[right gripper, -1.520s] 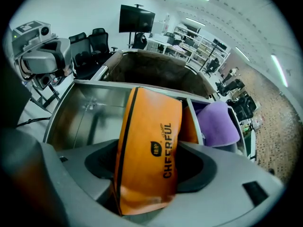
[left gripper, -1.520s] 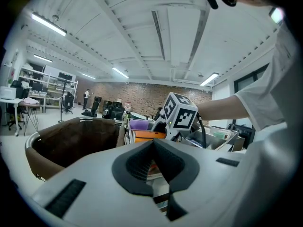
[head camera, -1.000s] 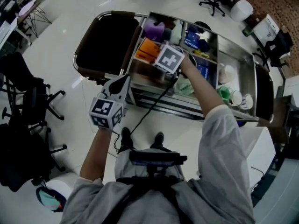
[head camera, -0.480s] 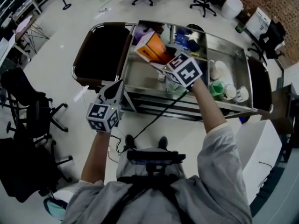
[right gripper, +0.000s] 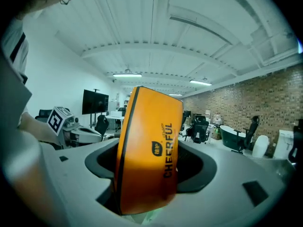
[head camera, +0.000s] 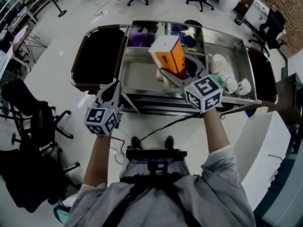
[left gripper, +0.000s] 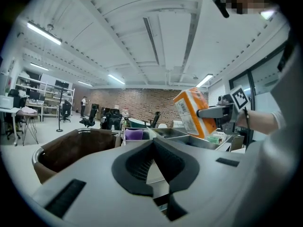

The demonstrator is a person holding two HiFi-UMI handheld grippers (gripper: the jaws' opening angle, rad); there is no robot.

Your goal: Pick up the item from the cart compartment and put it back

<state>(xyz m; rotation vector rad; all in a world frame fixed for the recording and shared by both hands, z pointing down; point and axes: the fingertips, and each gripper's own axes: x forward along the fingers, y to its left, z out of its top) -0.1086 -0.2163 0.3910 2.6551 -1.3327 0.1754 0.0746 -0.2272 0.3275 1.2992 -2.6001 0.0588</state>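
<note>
An orange and white carton (head camera: 169,55) printed "CHEERFUL" hangs in the air above the steel cart (head camera: 247,56), tilted. My right gripper (head camera: 173,74) is shut on its lower part, one jaw on each broad side. In the right gripper view the carton (right gripper: 149,150) fills the gap of that gripper (right gripper: 150,183). My left gripper (head camera: 113,90) hovers over the floor in front of the cart's left end, jaws together and holding nothing. From the left gripper view, the left gripper (left gripper: 152,143) points at the cart, with the carton (left gripper: 191,112) up at the right.
The cart holds a purple item (head camera: 138,36), blue packs (head camera: 187,38), white cups (head camera: 218,63) and a green item (head camera: 219,81). Dark brown bags (head camera: 97,53) hang at both cart ends. Office chairs (head camera: 28,112) stand left; a cable (head camera: 156,129) trails on the floor.
My right gripper has lifted the orange carton out of the cart compartment and drawn it up and toward me. The left gripper has hardly moved.
</note>
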